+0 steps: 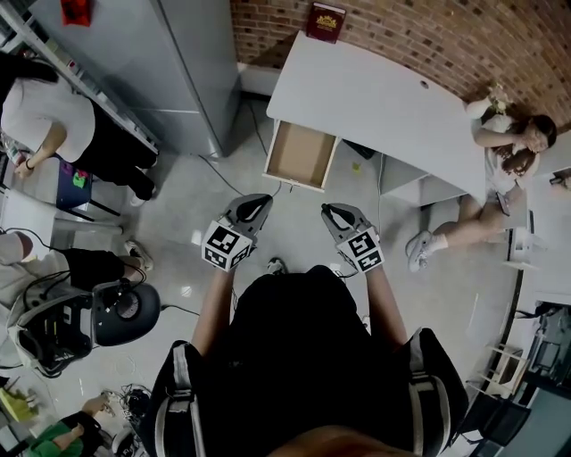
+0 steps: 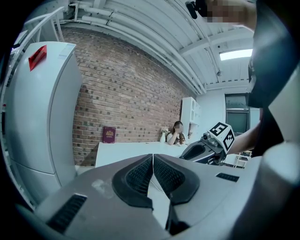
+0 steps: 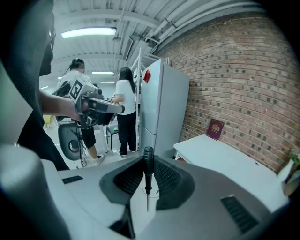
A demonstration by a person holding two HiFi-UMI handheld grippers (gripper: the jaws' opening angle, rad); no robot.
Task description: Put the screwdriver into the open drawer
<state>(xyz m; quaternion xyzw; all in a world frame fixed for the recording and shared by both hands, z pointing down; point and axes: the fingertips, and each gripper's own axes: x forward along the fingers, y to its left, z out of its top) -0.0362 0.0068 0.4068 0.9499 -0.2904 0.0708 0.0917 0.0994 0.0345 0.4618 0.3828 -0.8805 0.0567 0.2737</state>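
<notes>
The screwdriver [image 3: 148,169], with a black handle and a thin metal shaft, stands upright between the jaws of my right gripper [image 3: 148,161], which is shut on its handle. In the head view the right gripper [image 1: 333,212] is held over the floor, a little short of the open drawer [image 1: 301,154]. That drawer sticks out from under the white table [image 1: 384,98], and its brown bottom looks bare. My left gripper [image 1: 259,203] hovers beside the right one. Its jaws [image 2: 153,157] are shut with nothing between them. The screwdriver itself is too small to make out in the head view.
A tall grey fridge [image 1: 178,62] stands left of the table. A red book [image 1: 326,20] leans on the brick wall. One person sits on the floor at the right [image 1: 500,170], another stands at the left [image 1: 53,125]. A black chair [image 1: 125,312] is at my left.
</notes>
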